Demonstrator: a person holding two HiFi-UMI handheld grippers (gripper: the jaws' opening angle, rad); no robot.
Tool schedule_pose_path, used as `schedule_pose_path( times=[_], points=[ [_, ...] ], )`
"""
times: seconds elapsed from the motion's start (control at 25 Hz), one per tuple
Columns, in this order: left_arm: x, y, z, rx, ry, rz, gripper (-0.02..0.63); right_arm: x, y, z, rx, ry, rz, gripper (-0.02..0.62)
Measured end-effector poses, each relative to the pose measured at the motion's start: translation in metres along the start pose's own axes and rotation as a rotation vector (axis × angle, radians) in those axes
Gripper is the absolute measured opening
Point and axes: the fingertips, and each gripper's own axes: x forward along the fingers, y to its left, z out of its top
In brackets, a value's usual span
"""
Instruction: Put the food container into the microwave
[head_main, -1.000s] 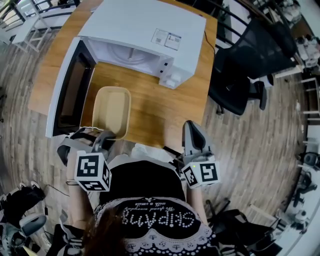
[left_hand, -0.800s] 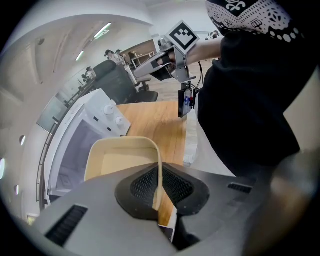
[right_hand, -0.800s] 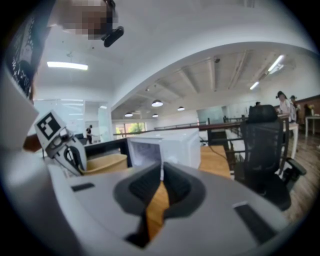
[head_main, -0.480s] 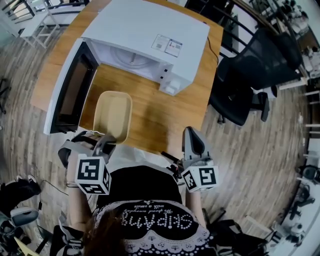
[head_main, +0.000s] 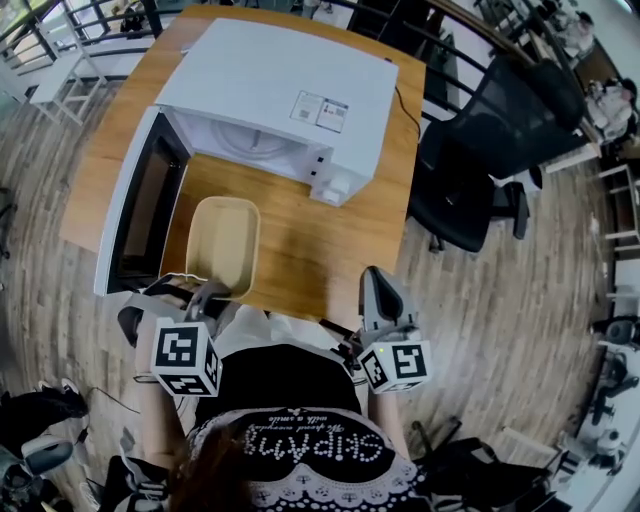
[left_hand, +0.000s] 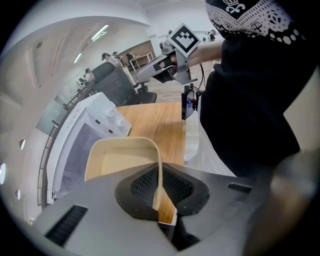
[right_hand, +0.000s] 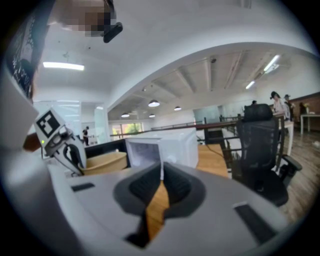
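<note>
The beige food container (head_main: 222, 243) sits on the wooden table (head_main: 310, 235) in front of the open white microwave (head_main: 290, 85). My left gripper (head_main: 207, 293) is at the container's near end. In the left gripper view its jaws (left_hand: 159, 172) are shut on the thin near wall of the container (left_hand: 117, 160), with the microwave (left_hand: 92, 127) beyond. My right gripper (head_main: 378, 288) hangs past the table's near edge, right of the container and apart from it. Its jaws (right_hand: 161, 176) are shut with nothing between them and point toward the microwave (right_hand: 162, 145).
The microwave door (head_main: 135, 205) is swung open to the left beside the container. A black office chair (head_main: 475, 150) stands right of the table. The person's dark clothing (head_main: 290, 400) fills the space between the grippers.
</note>
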Motion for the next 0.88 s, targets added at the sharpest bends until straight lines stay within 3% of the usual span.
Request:
schedule_pose_path(
  times=[0.88],
  points=[
    [-0.006, 0.03, -0.024, 0.068, -0.041, -0.017, 0.043, 0.009, 0.017, 0.017, 0.007, -0.023, -0.103, 0.037]
  ],
)
